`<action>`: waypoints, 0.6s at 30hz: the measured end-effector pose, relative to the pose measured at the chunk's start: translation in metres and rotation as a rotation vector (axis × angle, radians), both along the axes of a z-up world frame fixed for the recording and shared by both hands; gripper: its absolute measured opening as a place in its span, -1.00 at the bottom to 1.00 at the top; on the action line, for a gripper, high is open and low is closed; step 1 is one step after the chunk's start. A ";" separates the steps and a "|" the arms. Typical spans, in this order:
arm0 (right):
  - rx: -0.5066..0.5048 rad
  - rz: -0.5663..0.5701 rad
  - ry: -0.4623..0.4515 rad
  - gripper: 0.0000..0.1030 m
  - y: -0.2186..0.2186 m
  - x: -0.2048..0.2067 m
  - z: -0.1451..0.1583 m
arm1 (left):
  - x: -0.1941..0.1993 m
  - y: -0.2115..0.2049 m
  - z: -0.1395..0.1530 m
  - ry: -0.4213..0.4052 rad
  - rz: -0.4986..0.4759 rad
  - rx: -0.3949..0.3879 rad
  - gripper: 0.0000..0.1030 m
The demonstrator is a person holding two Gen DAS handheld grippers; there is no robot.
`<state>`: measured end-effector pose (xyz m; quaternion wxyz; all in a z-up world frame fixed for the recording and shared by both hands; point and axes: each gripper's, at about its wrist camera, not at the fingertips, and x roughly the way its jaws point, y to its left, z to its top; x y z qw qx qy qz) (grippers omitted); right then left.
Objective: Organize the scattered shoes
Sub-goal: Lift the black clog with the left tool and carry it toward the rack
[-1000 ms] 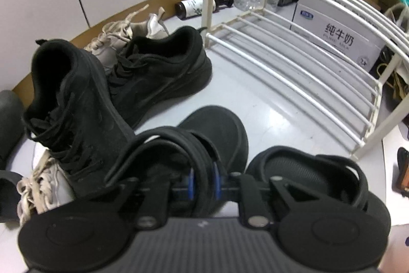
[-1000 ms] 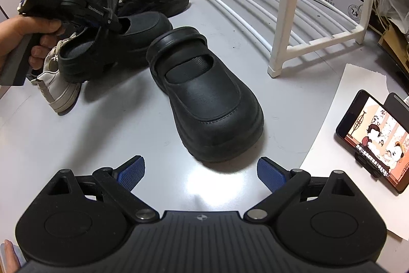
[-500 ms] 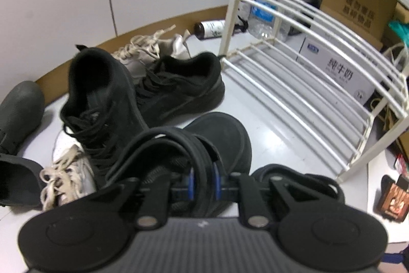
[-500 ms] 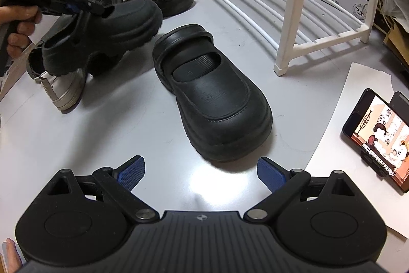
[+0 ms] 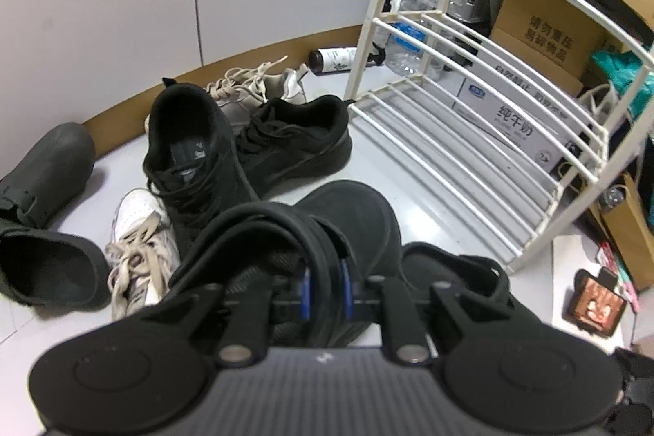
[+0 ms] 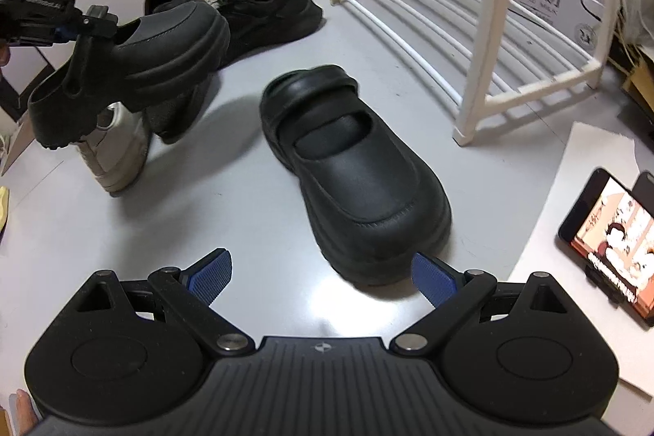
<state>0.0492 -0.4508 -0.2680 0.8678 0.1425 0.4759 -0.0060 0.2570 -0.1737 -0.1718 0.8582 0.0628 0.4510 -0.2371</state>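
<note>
While the left hand-held gripper [image 5: 325, 295] pinches 1 clog [image 6: 135, 60] aloft, the right [image 6: 323, 274] gapes empty.

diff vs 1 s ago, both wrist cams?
The left hand-held gripper, clamped on the strap of one black clog, has lifted it off the floor, up over the white sneaker. The right hand-held gripper stays open and has edged closer to the other clog, which hasn't moved. Rack and phone unchanged.

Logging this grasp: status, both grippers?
Left gripper shut on black clog, lifted. Right gripper open, facing second clog. Shoe rack empty, unobstructed.
</note>
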 end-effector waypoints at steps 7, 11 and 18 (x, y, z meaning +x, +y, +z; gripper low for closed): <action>-0.038 -0.009 -0.041 0.89 0.007 0.001 0.009 | -0.031 0.019 -0.003 0.022 -0.030 -0.022 -0.70; -0.054 0.003 -0.040 0.89 0.011 0.003 0.011 | -0.047 0.028 -0.013 0.048 -0.043 -0.043 -0.70; -0.109 0.050 -0.019 0.89 0.023 0.005 0.012 | -0.072 0.038 -0.033 0.065 -0.095 -0.071 -0.70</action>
